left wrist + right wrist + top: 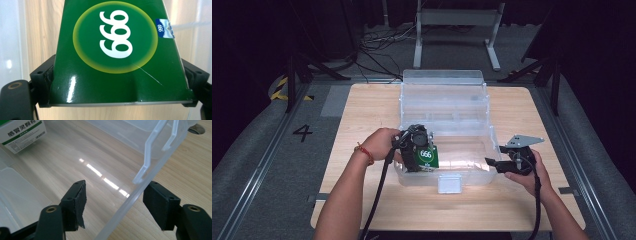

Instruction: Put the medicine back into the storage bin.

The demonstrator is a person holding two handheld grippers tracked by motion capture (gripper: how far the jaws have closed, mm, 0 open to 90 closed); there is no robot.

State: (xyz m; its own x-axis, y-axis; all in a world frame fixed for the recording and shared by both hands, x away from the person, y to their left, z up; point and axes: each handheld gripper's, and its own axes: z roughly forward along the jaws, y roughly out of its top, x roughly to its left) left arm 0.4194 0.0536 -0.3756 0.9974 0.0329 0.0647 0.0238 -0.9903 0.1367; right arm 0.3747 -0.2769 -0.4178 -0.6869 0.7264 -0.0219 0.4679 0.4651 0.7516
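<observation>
Left tongs (424,152) clamped on green medicine box (427,156), lowering into clear storage box (447,125), frame centre; right tongs (115,202) apart, straddling wall, probably steadying.

You have one wooden table (362,115), with one clear plastic storage box (444,100) open at its centre. One green 666 carton (428,156) sits at the box's 7 o'clock corner. Two grippers: left gripper (414,145), right gripper (492,162).

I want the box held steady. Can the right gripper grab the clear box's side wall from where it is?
Probably yes. The right gripper is open with one jaw inside and one outside the clear box's wall, and nothing sits between them.
</observation>
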